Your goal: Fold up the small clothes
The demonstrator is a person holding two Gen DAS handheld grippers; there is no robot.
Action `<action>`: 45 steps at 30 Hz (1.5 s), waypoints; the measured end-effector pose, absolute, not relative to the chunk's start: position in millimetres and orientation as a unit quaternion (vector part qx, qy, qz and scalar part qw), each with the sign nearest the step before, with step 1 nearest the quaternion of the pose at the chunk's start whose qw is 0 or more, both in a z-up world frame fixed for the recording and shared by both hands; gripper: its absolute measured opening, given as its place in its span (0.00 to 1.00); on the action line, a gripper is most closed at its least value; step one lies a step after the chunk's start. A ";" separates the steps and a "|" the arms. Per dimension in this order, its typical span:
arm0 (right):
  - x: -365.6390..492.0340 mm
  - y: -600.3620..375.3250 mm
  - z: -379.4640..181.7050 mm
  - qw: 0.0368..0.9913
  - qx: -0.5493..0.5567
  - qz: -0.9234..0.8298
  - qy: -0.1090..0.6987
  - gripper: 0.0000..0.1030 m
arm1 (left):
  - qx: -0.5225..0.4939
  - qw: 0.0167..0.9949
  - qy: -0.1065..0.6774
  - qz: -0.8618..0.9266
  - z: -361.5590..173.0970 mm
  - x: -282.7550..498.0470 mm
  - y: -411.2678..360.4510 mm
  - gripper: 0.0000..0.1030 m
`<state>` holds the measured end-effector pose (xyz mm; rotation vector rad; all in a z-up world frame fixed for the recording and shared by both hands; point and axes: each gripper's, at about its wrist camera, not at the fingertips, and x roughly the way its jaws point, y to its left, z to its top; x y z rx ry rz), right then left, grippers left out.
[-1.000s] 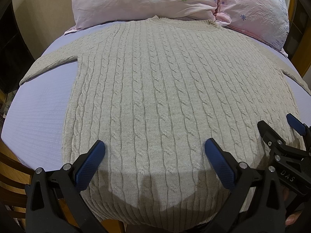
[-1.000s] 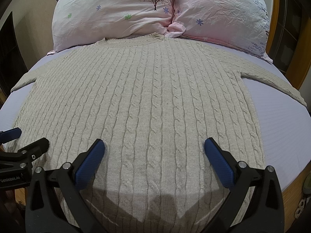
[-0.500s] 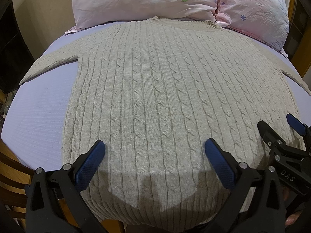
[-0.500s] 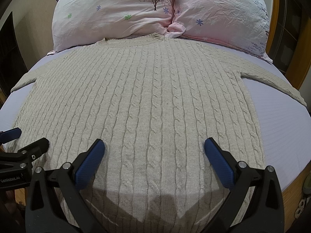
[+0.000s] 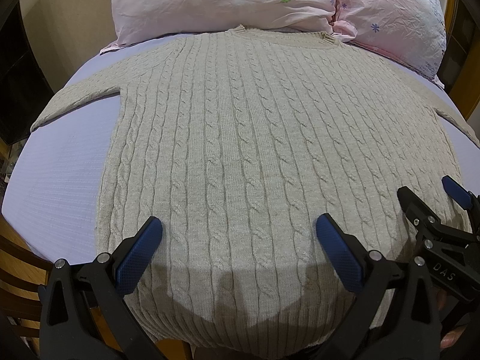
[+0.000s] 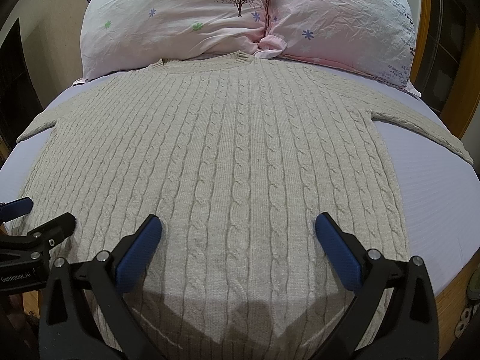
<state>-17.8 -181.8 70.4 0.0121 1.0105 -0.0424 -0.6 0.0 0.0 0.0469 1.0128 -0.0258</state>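
Above the flat beige cable-knit sweater, left gripper and right gripper remain motionless, jaws wide apart; folding unstarted.

Left gripper and right gripper side by side, both level, pointing forward, blue-padded fingers spread wide apart, gripping nothing.

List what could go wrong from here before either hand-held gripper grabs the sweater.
1. The sweater hem hangs over the near bed edge; a pull toward you may drag the sweater off the sheet.
2. The thick cable knit may bunch, so an open left hand-held gripper or right hand-held gripper could pinch only the top layer.
3. The collar touches the pillows; folding upward may snag them.
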 end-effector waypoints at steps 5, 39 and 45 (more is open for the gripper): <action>-17.7 -181.8 70.4 0.875 0.006 -0.020 0.484 0.98 | 0.022 0.874 0.485 -0.012 0.0 -0.7 0.0 0.99; 32.3 -618.2 72.0 0.750 0.439 -0.314 0.383 0.59 | -0.100 0.953 0.283 -0.037 46.7 13.0 112.8 0.99; 44.5 -660.1 57.6 0.743 0.464 -0.344 0.339 0.28 | -0.181 0.945 0.273 0.009 48.3 46.3 196.4 0.99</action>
